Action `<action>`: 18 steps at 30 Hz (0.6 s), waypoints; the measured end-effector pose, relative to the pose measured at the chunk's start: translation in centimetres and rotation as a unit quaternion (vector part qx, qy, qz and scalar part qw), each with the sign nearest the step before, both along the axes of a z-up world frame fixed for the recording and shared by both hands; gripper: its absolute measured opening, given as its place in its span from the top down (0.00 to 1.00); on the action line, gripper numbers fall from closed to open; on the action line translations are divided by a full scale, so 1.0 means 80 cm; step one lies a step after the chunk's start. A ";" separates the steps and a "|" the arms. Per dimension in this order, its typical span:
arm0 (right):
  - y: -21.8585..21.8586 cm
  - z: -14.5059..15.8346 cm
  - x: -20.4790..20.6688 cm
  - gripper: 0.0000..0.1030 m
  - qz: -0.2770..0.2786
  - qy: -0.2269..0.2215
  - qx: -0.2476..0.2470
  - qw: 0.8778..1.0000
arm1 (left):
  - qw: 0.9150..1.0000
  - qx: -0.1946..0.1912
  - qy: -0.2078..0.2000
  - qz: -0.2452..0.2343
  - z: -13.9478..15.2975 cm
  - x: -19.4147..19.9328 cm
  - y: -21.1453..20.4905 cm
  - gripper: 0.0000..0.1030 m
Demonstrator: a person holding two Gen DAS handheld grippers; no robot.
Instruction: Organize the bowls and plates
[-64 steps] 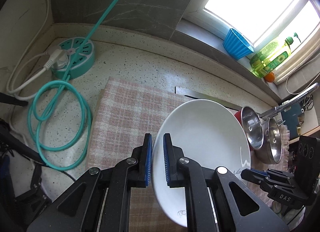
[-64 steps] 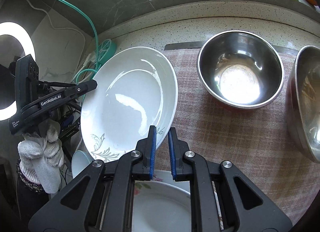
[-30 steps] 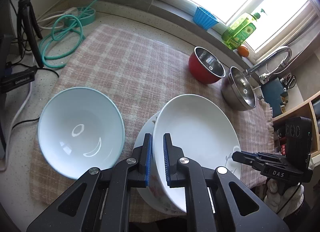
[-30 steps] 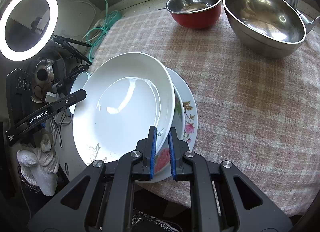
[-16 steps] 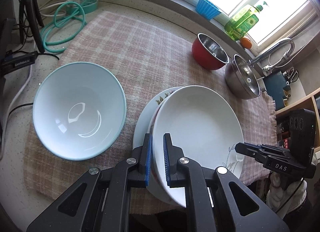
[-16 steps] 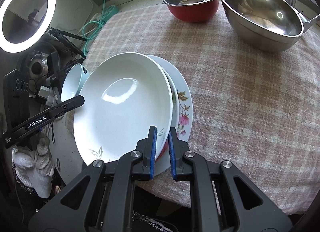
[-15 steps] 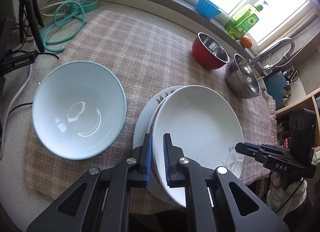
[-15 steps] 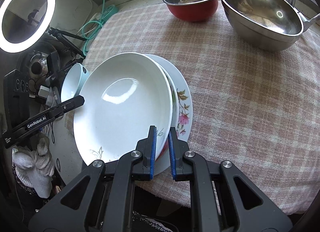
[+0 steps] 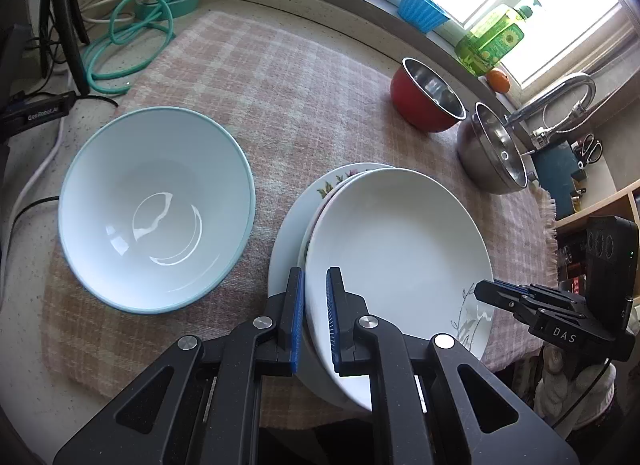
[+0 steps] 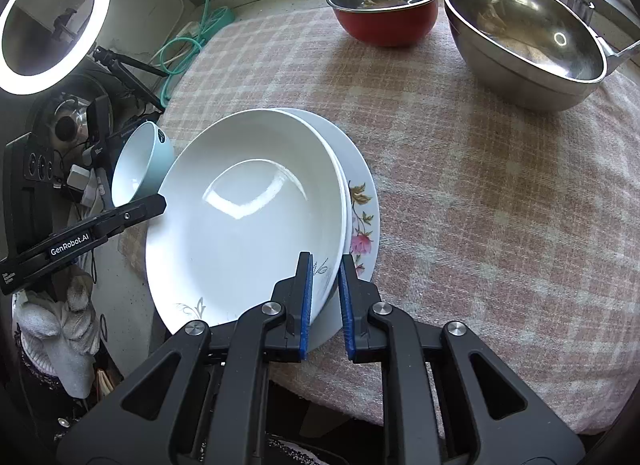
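Note:
A deep white plate [image 9: 400, 249] rests on a flowered plate [image 9: 340, 181] at the near edge of the checked cloth. It also shows in the right wrist view [image 10: 248, 221], over the flowered plate [image 10: 362, 225]. My left gripper [image 9: 314, 305] straddles the white plate's near left rim, fingers slightly parted around it. My right gripper [image 10: 325, 293] straddles its near right rim, fingers parted a little wider. A pale blue bowl [image 9: 156, 205] sits left of the plates.
A red bowl [image 10: 384, 7] and a steel bowl [image 10: 524, 39] stand at the back right by the tap [image 9: 560, 97]. A teal cable [image 9: 136, 33] coils at the back left. A ring light [image 10: 52, 13] and tripod stand left of the counter.
The white plate was carried from the back of the counter and lowered onto the flowered plate. Both grippers' fingers have since parted slightly around its rim.

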State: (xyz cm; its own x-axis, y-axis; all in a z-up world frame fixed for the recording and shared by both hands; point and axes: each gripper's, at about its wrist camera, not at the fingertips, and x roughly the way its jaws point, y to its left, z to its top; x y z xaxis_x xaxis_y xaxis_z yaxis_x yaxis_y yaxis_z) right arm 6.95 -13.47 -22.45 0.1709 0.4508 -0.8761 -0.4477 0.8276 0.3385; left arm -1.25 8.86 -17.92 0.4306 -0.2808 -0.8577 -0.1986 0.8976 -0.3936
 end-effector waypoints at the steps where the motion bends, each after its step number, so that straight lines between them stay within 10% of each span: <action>1: 0.001 0.001 -0.001 0.86 0.003 -0.004 -0.004 1.000 | 1.000 0.003 -0.002 -0.001 0.001 0.000 0.000 0.91; 18: 0.002 0.009 -0.005 0.79 0.020 -0.039 -0.020 0.999 | 1.000 0.012 -0.018 0.013 0.021 -0.002 0.002 0.91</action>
